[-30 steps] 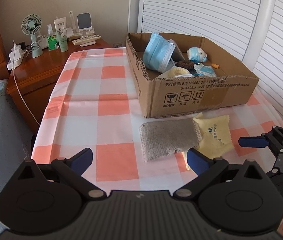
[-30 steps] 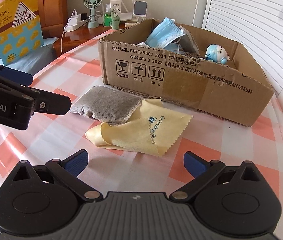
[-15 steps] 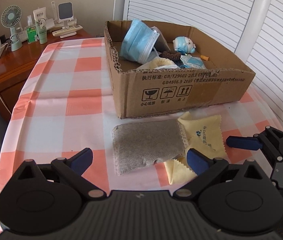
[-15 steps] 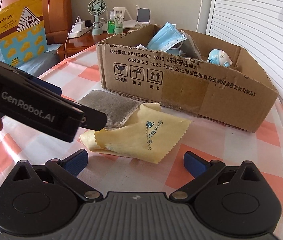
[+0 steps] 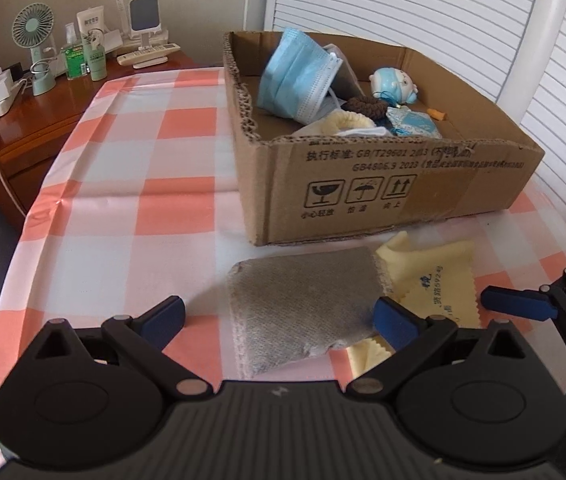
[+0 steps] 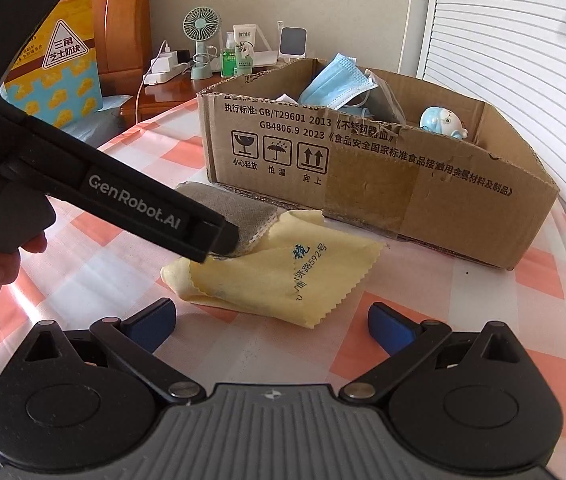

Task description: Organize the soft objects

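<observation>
A grey fabric pouch (image 5: 303, 304) lies on the checked tablecloth in front of a cardboard box (image 5: 383, 184). A yellow cloth (image 5: 435, 284) lies partly under its right side; both also show in the right wrist view, the pouch (image 6: 239, 216) and the cloth (image 6: 283, 276). My left gripper (image 5: 279, 318) is open, its fingers either side of the pouch's near end. My right gripper (image 6: 271, 322) is open just short of the yellow cloth. The box holds a blue face mask (image 5: 299, 76), a small plush toy (image 5: 393, 84) and other soft items.
A wooden nightstand (image 5: 43, 120) at the back left carries a small fan (image 5: 35, 44), bottles and a remote. White shutters (image 5: 423, 4) stand behind the box. A yellow snack bag (image 6: 59, 68) leans at the left. The left gripper's body (image 6: 95, 184) crosses the right wrist view.
My left gripper has moved forward and right, so the grey pouch now sits between its fingers. My right gripper has moved closer to the yellow cloth.
</observation>
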